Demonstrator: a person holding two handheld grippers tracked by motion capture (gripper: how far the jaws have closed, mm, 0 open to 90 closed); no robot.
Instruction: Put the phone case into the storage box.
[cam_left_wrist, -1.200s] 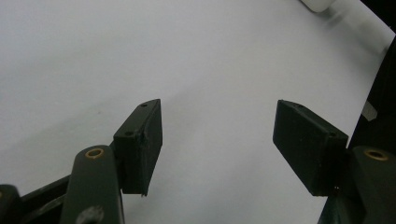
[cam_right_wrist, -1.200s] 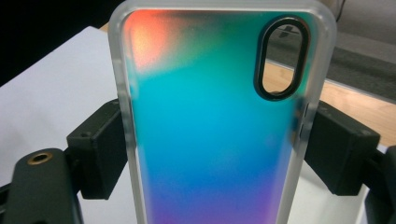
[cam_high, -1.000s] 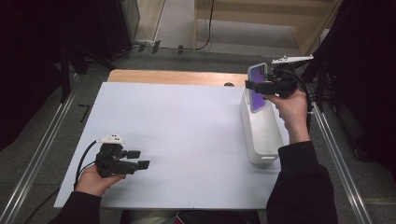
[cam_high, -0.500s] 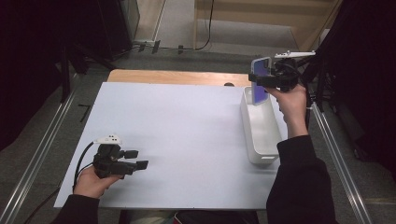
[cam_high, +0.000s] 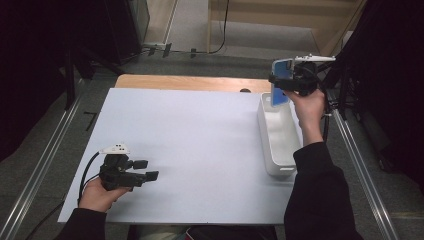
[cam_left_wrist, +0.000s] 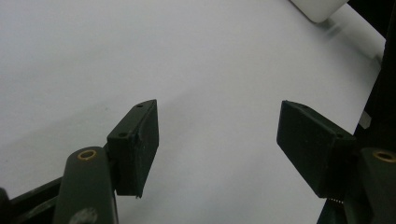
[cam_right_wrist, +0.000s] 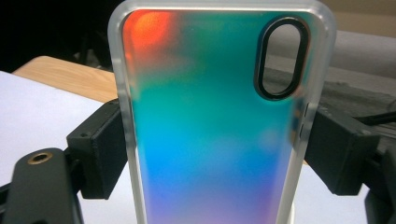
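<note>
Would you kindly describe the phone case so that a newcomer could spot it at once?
Start at the white table and go to the white bin along its right edge. Above the bin's far end, the right gripper holds the phone case upright, its jaws clamped on its long sides. It is the one colourful thing: frosted rim, orange-to-blue sheen, oval camera cutout.

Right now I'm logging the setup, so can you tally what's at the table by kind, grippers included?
Phone case: 1, iridescent, clamped upright in the right gripper
White bin: 1, at the table's right edge
White sheet: 1, covering the table
Grippers: 2, with the left gripper open
Total: 5
</note>
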